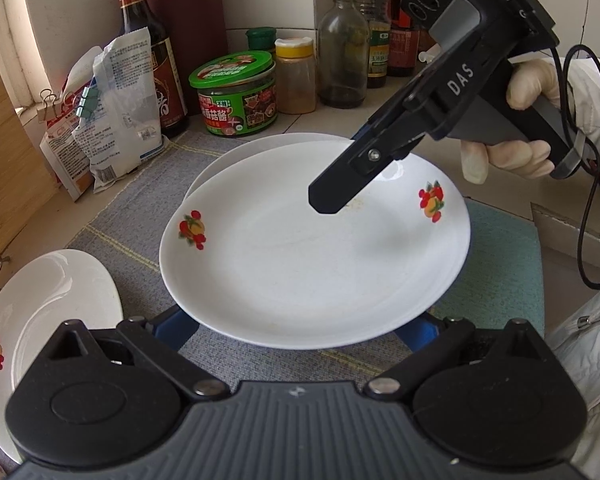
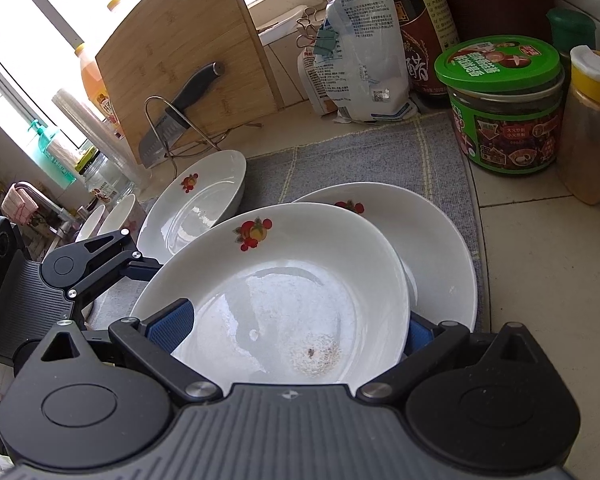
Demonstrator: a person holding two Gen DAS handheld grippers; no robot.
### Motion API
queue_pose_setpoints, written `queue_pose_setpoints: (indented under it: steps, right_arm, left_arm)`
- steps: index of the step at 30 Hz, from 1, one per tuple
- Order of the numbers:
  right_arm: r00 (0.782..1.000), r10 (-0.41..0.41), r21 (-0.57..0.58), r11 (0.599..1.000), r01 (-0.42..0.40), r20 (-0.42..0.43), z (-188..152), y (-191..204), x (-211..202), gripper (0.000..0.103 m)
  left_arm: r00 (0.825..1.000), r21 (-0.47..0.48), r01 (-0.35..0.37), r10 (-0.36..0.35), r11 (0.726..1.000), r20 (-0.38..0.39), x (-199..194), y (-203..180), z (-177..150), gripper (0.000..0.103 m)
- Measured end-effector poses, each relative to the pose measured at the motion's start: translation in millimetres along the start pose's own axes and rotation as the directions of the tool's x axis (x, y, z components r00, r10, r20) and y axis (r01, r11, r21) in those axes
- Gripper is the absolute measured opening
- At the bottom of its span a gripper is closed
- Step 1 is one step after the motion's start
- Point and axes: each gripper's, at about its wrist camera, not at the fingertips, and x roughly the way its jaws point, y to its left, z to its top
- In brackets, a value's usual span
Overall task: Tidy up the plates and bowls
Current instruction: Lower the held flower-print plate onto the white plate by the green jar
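Observation:
A white plate with fruit decals lies tilted over a second matching plate on the grey mat. My left gripper is open, its blue fingers under the top plate's near rim. My right gripper is open and straddles the far rim. Its upper finger is over the plate and the other is hidden below. A third decorated plate sits to the left.
A green-lidded jar, sauce bottles, a spice shaker and clipped bags line the back. A cutting board and a knife in a wire rack stand left, with bowls beyond. A teal mat lies right.

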Motion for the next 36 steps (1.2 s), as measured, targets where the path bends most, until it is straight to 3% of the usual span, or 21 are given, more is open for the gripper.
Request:
queue_pose_setpoints:
  steps: [20, 36]
  right_arm:
    - [1.0, -0.022, 0.018, 1.0, 0.022, -0.006, 1, -7, 3, 0.103]
    - [0.998, -0.058, 0.03, 0.998, 0.058, 0.0, 0, -6, -4, 0.103]
  left_arm:
    - [0.998, -0.002, 0.019, -0.019, 1.0, -0.053, 15, 7, 8, 0.101]
    - [0.999, 0.007, 0.018, -0.018, 1.0, -0.042, 11, 8, 5, 0.1]
